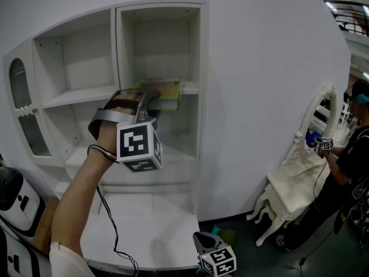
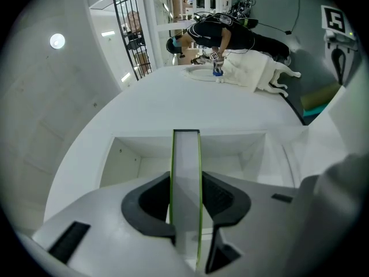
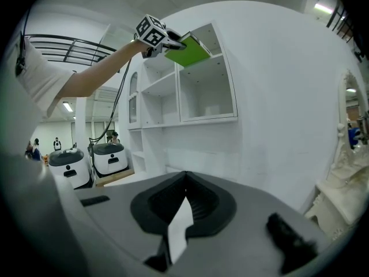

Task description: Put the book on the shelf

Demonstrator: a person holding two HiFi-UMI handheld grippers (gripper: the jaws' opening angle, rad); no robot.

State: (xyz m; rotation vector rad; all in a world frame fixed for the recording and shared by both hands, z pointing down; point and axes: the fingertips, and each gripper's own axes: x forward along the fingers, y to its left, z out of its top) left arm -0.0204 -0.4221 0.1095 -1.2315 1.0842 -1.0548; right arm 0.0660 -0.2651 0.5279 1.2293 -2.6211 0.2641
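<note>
Between the jaws of the left gripper [image 2: 186,203] sits the book [image 2: 185,154], clamped edge-on.

A thin book [image 1: 164,91] with green covers and white page edges lies flat and level at the upper right compartment of the white shelf [image 1: 191,88]. Its far end reaches in over the board while its near end juts out in front. Whether it rests on the board cannot be told. The left gripper [image 1: 149,100] has its jaws pressed on the two covers at the near end.
</note>
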